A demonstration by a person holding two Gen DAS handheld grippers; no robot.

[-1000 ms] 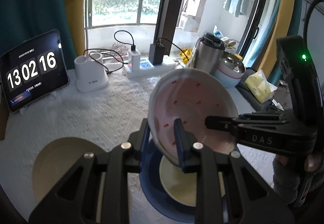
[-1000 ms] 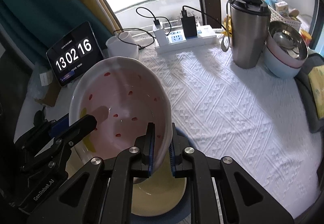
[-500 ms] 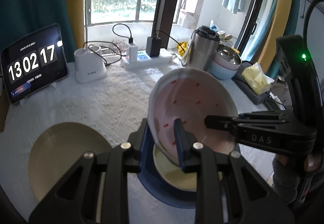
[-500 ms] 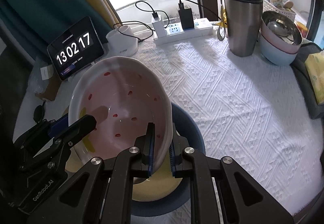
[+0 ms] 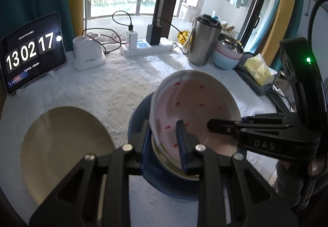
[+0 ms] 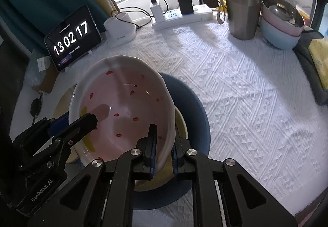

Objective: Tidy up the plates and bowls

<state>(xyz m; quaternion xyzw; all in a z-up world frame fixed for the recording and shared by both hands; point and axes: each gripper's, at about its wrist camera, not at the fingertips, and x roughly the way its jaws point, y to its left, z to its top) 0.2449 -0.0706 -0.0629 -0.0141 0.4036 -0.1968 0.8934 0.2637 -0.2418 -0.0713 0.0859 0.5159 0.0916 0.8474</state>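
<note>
Bowl [image 6: 125,108] first: it's the pink one with red flecks, and I have it pinched at two spots on its rim, hanging over a blue plate [image 6: 192,104] that carries a cream dish [image 6: 181,124]. My right gripper [image 6: 163,155] is clenched on the wall at about 5 o'clock in the right wrist view, one finger inside, one outside. My left gripper [image 5: 164,145] grasps the opposite wall; in the right view it comes in at 8 o'clock, with its tip inside the bowl.

What the next move turns on, as I judge it: the bowl sits straight ahead of both sets of tongs, between them, and the stack lies directly beneath it. Neither hand is nearer; they share the load. In the right view the plate shows past the bowl from 1 to 4 o'clock, so the bowl looks slightly off-centre toward 9 o'clock, though the fisheye may exaggerate that.

Its mouth is not level. It tips up and toward the cameras, so I see its whole inside, with the far rim high at 12 o'clock. It is roughly round with a wavy rim, so no long axis matters; its axis leans back toward me.

My read is that I need to level it while lowering, so the base seats in the cream dish.

A second cream plate [image 5: 65,153] lies apart at 8 o'clock in the left view.
</note>
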